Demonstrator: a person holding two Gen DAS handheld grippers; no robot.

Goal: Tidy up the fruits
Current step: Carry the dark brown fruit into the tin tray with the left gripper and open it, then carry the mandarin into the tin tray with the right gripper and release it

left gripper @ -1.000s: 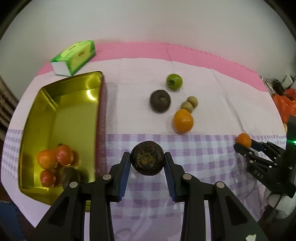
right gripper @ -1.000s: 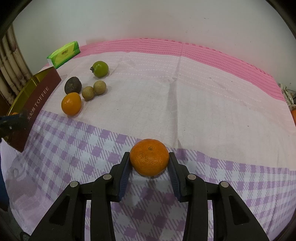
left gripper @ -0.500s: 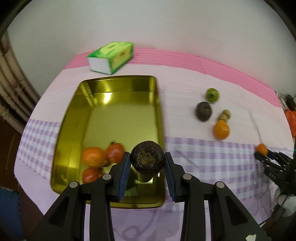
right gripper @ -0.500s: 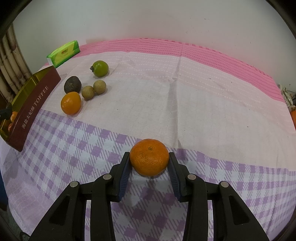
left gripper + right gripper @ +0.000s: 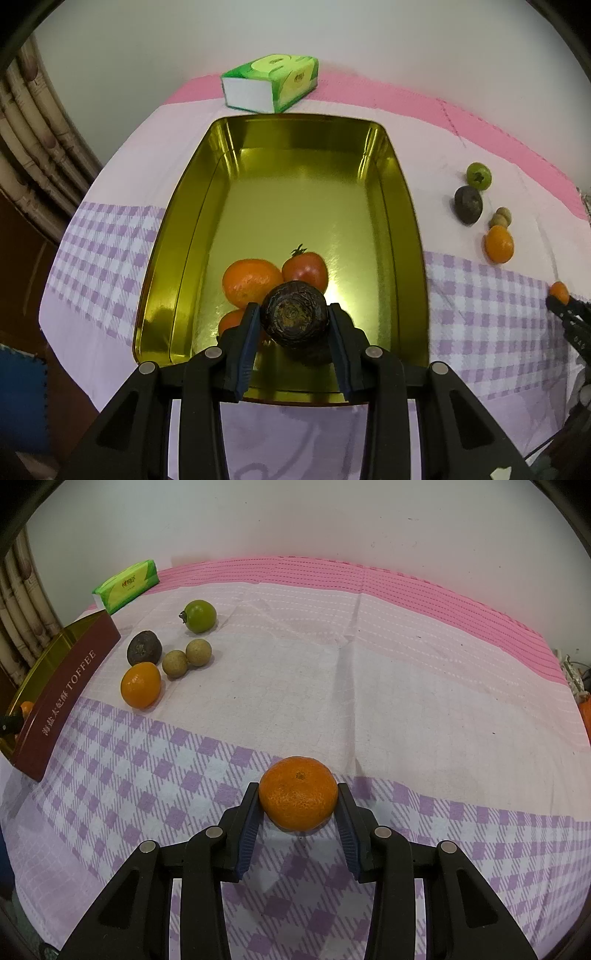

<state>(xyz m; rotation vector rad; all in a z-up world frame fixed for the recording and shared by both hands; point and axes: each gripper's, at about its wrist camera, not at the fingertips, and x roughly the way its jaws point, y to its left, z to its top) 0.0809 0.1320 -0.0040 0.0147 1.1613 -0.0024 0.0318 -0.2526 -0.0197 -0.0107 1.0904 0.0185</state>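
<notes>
Tin (image 5: pixel 406 206) holds two oranges and a tomato (image 5: pixel 306 267); left gripper (image 5: pixel 293 325) clamps dark fruit (image 5: pixel 294 318), right gripper (image 5: pixel 297 805) a tangerine (image 5: pixel 298 798).

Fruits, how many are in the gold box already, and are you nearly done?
Three or so already sit in the gold tin. The left tool holds a dark fruit over it; the right tool grips a mandarin. Five fruits wait on the cloth.

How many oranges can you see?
4, maybe more hidden: one orange in the right gripper, one loose orange on the cloth, two in the gold tin: a big one, another half hidden.
</notes>
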